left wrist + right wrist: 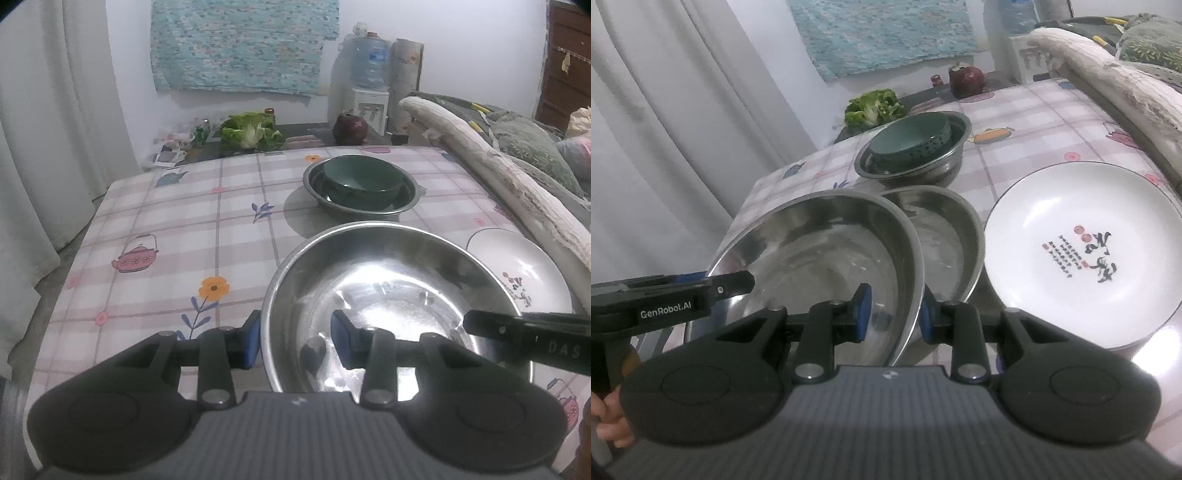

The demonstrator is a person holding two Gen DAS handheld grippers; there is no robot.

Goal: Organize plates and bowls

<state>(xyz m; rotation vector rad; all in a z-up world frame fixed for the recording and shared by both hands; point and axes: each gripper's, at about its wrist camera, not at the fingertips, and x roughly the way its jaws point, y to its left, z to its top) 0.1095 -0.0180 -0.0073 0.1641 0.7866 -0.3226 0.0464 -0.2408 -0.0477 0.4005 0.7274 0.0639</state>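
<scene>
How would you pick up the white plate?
Pinch the white plate by its thin raised rim on the near edge, coming in low from the front. It lies flat on the table, so only the upturned rim offers a lip. A steel bowl crowds its left side, so that side looks awkward.

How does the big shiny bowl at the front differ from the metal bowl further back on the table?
The front steel bowl is tilted, its rim between both grippers' jaws; the far steel bowl sits flat, untouched. The front one is empty; the far one holds a green bowl. The front one looks wider, though it is nearer. Both are round bare metal.
</scene>
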